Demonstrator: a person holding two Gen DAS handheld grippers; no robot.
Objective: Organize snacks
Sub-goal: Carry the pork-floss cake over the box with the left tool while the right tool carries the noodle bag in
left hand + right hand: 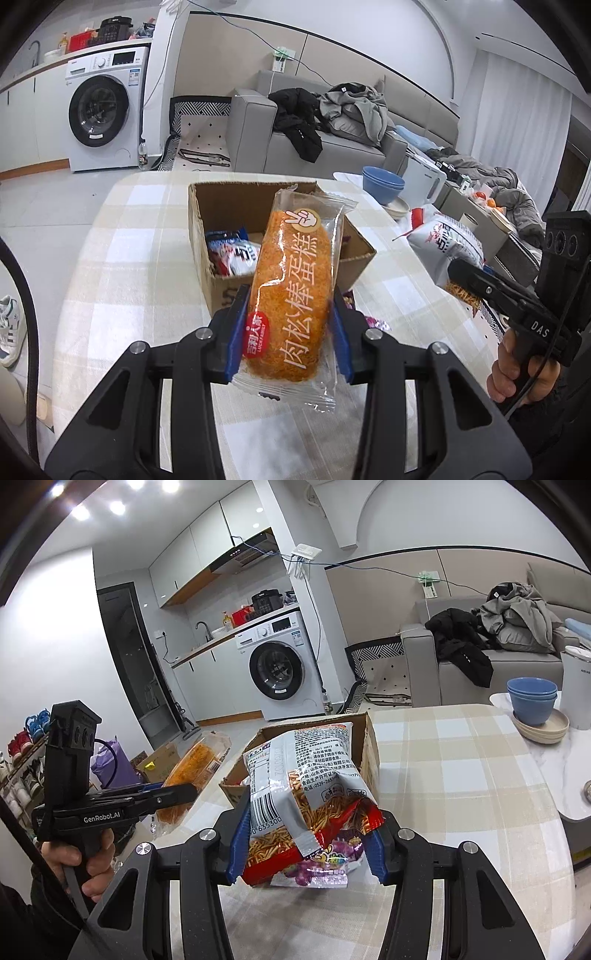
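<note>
My left gripper [290, 314] is shut on an orange meat-floss cake in a clear wrapper [291, 291], held upright above the table in front of an open cardboard box [207, 221]. The box holds a blue and white snack packet [232, 251]. My right gripper [306, 830] is shut on a silver and red bag of snack sticks [306, 786], held just in front of the same box [369, 746]. A purple packet [325, 864] lies on the table under that bag. The cake also shows in the right wrist view [192, 771], and the bag in the left wrist view [447, 251].
The table has a beige checked cloth [140, 258]. Blue bowls [532, 698] on plates and a white appliance [578, 686] stand at the table's far right. A grey sofa with clothes [332, 129] and a washing machine [103, 110] are beyond.
</note>
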